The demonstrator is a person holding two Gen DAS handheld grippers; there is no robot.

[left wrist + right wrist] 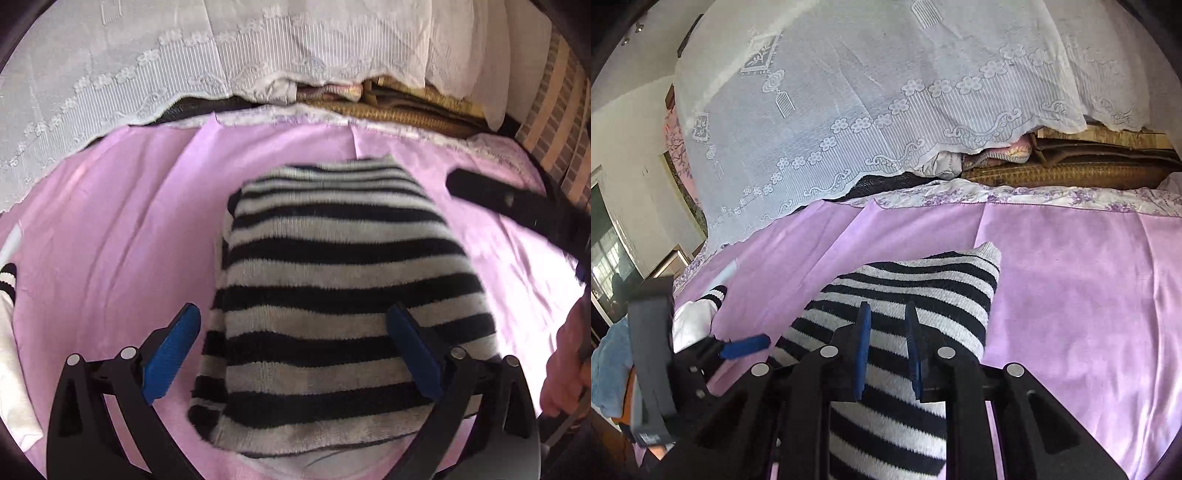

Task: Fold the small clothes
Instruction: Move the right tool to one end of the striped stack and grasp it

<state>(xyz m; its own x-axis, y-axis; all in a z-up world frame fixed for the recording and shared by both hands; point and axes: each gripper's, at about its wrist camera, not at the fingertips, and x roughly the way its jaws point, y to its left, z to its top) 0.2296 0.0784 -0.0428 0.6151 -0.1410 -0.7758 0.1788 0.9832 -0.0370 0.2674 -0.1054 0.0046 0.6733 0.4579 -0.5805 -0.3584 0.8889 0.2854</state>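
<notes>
Black-and-white striped knit sweater (332, 295), folded into a compact rectangle, lies flat on pink satin bedsheet (110, 240) w/ left tool (295, 354) spread wide astride it, gripping nothing, right tool (888, 347) nearly closed & empty above it, prob. both freed to let fold settle.

A pink sheet (1071, 266) covers the bed. A white lace curtain (849, 110) hangs behind it, above stacked woven mats (1071, 171). A window (609, 251) shows at left.
</notes>
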